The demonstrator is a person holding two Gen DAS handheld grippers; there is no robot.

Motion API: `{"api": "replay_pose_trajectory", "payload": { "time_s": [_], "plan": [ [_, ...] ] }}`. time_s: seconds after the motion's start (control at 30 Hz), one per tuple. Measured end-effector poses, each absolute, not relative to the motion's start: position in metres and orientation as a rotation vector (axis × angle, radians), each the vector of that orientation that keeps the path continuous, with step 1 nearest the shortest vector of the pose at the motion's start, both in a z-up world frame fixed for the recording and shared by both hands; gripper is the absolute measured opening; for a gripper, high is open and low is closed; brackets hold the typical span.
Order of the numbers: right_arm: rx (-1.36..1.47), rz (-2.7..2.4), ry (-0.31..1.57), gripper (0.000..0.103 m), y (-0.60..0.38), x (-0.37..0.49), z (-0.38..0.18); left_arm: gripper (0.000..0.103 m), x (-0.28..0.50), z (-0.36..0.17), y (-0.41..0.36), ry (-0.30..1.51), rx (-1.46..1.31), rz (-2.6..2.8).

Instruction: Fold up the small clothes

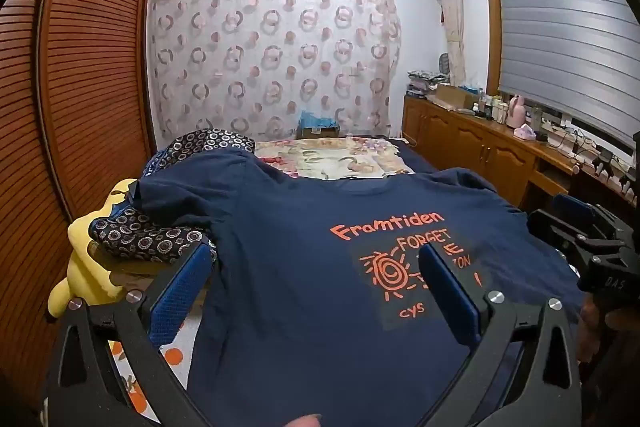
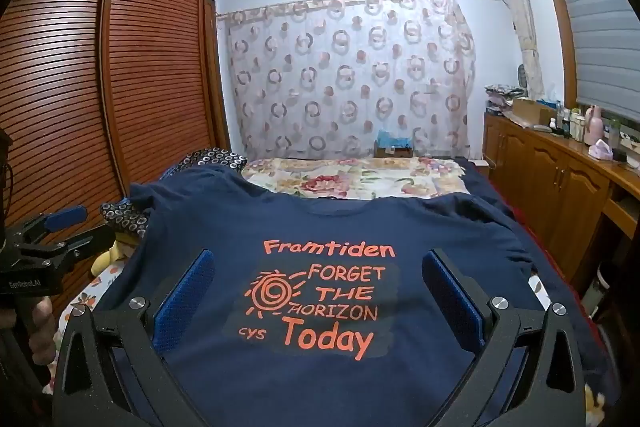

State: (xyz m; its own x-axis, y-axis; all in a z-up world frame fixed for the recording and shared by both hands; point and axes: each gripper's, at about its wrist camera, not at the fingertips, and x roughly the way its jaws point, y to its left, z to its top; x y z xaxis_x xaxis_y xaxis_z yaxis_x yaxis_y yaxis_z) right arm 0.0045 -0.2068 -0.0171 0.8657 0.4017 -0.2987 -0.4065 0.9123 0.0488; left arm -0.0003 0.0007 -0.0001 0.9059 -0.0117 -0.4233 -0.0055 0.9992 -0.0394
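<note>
Cotton shirt (image 2: 320, 379): navy, soft, limp, light; spread print-up on the bed (image 2: 352, 183)
Hold: thin edges at shoulders or hem, I judge
Left claw (image 1: 320, 291): wide open, empty
Right claw (image 2: 320, 295): wide open, empty

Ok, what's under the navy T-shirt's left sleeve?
The navy T-shirt drapes its sleeve over a dark ring-patterned cloth, with a yellow plush beside it. How far the patterned cloth runs beneath is covered.
</note>
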Motion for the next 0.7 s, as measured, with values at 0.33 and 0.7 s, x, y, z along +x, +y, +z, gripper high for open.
{"api": "replay_pose_trajectory", "payload": {
  "time_s": [0.33,0.7],
  "plan": [
    [-0.009,0.424,0.306,0.103,-0.2065,0.0043,-0.0175,0.103,-0.0012,0.0,0.0001,0.433,-0.033,0.0],
    [-0.003,0.424,0.302,0.103,-0.2093,0.0035,-0.0142,0.103,-0.0018,-0.0029,0.0013,0.438,-0.034,-0.001]
  ]
}}
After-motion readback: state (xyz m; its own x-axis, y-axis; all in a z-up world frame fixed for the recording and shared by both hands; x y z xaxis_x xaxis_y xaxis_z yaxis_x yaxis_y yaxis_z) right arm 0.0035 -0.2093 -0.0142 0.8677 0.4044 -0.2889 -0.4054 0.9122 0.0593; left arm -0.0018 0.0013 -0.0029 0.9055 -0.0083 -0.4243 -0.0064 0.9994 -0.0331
